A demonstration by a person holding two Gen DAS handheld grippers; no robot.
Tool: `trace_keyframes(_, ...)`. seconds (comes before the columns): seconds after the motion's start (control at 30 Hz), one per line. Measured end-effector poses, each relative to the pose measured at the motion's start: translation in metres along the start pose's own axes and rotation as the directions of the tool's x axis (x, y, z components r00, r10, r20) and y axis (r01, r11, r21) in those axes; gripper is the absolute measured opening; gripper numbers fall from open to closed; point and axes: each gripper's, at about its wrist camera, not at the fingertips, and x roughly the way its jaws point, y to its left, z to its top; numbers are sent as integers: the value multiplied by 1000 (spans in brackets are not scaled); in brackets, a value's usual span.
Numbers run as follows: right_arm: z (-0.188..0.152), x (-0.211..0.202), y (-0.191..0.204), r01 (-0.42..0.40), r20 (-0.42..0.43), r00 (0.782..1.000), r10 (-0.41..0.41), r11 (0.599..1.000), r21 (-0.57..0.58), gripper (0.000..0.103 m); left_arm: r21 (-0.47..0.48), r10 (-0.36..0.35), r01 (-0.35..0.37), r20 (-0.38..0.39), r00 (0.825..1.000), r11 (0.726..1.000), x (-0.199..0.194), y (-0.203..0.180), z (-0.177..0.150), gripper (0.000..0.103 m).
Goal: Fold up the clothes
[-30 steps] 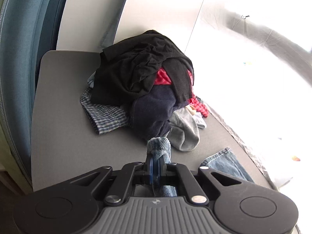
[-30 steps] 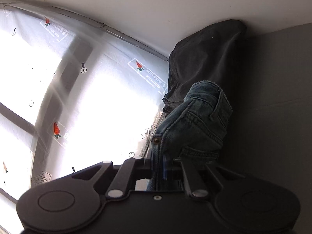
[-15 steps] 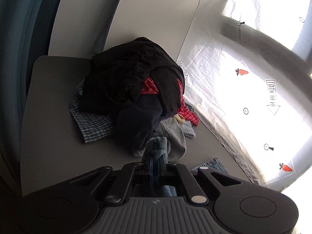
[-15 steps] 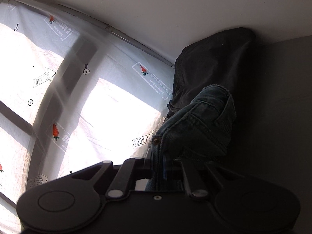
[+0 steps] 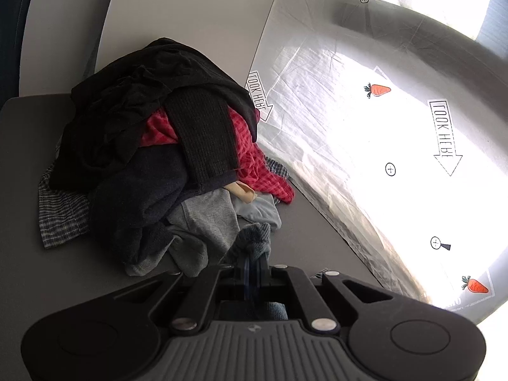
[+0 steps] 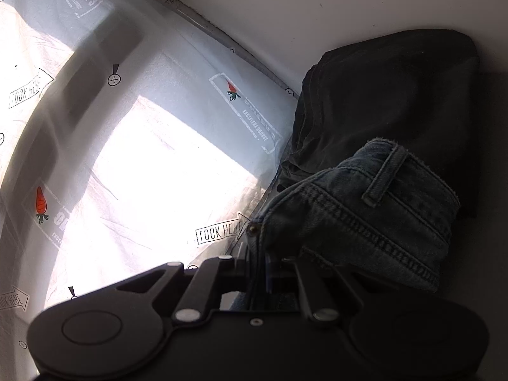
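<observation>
I held both grippers tilted down over the grey table, each looking forward along its own fingers. My left gripper was pinched fully together on a bunched fold of the blue jeans, the denim standing up in a small tuft just past the tips. My right gripper was likewise clamped on the jeans, here at the waistband, with a belt loop and a brass rivet showing just beyond the pads (the fabric humped up and hid most of the table on that side). Ahead of my left gripper sat the pile of unfolded clothes: black garments on top, a red checked shirt, a navy piece, grey and pale blue ones, and a checked cloth at the bottom. Behind the waistband lay a folded dark garment against the white wall. The carrot-printed sheet blazed so brightly that its middle was washed out. How the jeans ran between my two grippers I could not tell.
</observation>
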Motion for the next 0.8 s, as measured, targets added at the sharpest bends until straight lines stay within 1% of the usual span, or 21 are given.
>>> trace_keyframes(0.1, 1, 28, 10, 29, -5, 1000, -29, 999, -36, 9, 35, -9, 9, -15, 1000, 999, 32, -29, -4, 3)
trace_keyframes(0.17, 1, 37, 13, 38, -7, 999, -38, 999, -38, 9, 58, -15, 15, -17, 1000, 998, 50, -47, -6, 3)
trace_keyframes(0.33, 2, 76, 22, 62, -2, 998, -62, 997, -40, 9, 102, -37, 40, -28, 999, 994, 94, -88, -12, 3)
trace_keyframes(0.43, 4, 99, 28, 90, -2, 996, -91, 994, -66, 9, 92, -69, 73, -55, 996, 993, 115, -104, -13, 3)
trace_keyframes(0.53, -1, 117, 29, 118, -10, 993, -119, 988, -97, 9, 127, -58, 66, -67, 996, 990, 137, -121, -19, 3)
trace_keyframes(0.6, -5, 129, 31, 142, -24, 989, -145, 983, -117, 10, 149, -36, 51, -98, 995, 988, 157, -129, -27, 4)
trace_keyframes(0.67, -8, 137, 36, 181, -51, 981, -190, 973, -140, 15, 161, 22, 4, -159, 987, 987, 176, -137, -31, 5)
trace_keyframes(0.7, -11, 137, 44, 196, -56, 976, -209, 964, -181, 22, 160, 41, -12, -175, 984, 987, 179, -140, -31, 6)
trace_keyframes(0.73, -13, 136, 52, 204, -44, 975, -220, 951, -234, 31, 150, 34, -8, -171, 985, 989, 176, -141, -30, 6)
trace_keyframes(0.77, -17, 131, 62, 216, -4, 974, -228, 928, -302, 38, 136, 9, 12, -151, 988, 991, 170, -141, -28, 9)
trace_keyframes(0.8, -21, 126, 69, 228, 29, 972, -232, 908, -351, 49, 139, -11, 29, -129, 992, 990, 162, -142, -27, 17)
